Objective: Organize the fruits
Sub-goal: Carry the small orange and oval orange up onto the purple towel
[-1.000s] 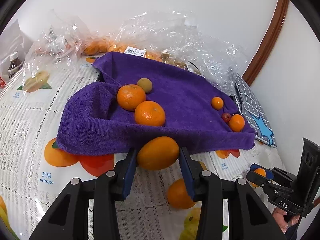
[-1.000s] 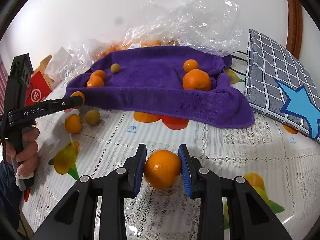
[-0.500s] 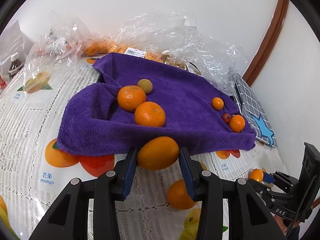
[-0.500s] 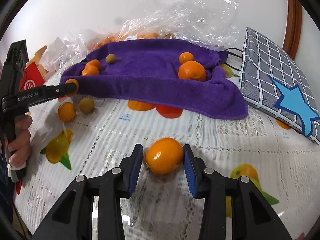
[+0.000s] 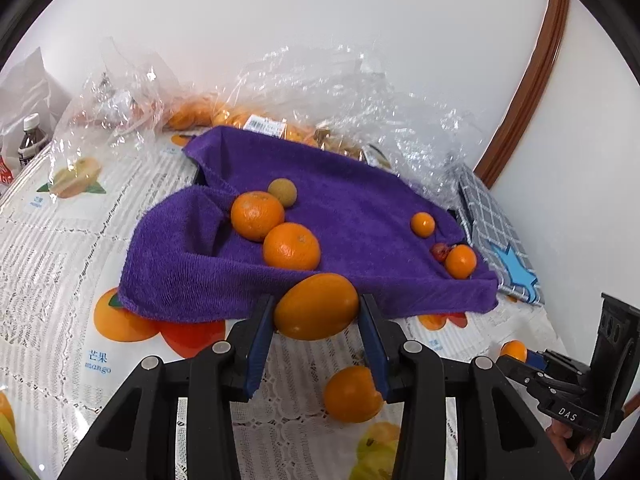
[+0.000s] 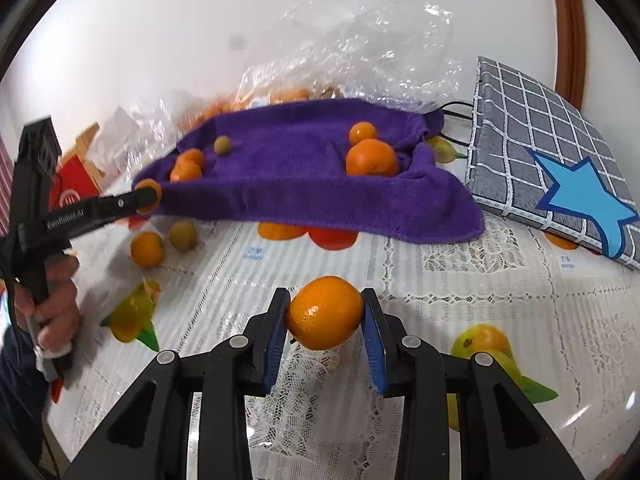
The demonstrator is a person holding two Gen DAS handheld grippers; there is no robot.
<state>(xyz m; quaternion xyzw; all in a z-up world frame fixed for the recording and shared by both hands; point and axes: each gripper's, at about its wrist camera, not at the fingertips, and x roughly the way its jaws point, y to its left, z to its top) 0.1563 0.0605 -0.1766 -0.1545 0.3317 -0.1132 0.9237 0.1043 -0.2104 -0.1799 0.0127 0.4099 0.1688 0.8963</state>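
My left gripper (image 5: pixel 316 312) is shut on a large oval orange fruit (image 5: pixel 316 306), held at the front edge of the purple towel (image 5: pixel 352 200). My right gripper (image 6: pixel 325 312) is shut on a round orange (image 6: pixel 325 312), held above the tablecloth in front of the towel (image 6: pixel 304 184). On the towel lie two oranges (image 5: pixel 292 246), a brownish-green fruit (image 5: pixel 282 192), two small oranges (image 5: pixel 423 224) and a small red fruit (image 5: pixel 439 251). A loose orange (image 5: pixel 352 394) lies on the table under my left gripper.
A loose orange (image 6: pixel 147 249) and a green fruit (image 6: pixel 182 235) lie left of the towel. A grey checked cushion with a blue star (image 6: pixel 560 168) sits at the right. Clear plastic bags with fruit (image 5: pixel 256 116) lie behind the towel. A bottle (image 5: pixel 30 140) stands far left.
My right gripper has closed on the round orange and lifted it off the tablecloth. My left gripper has stayed still with its fruit.
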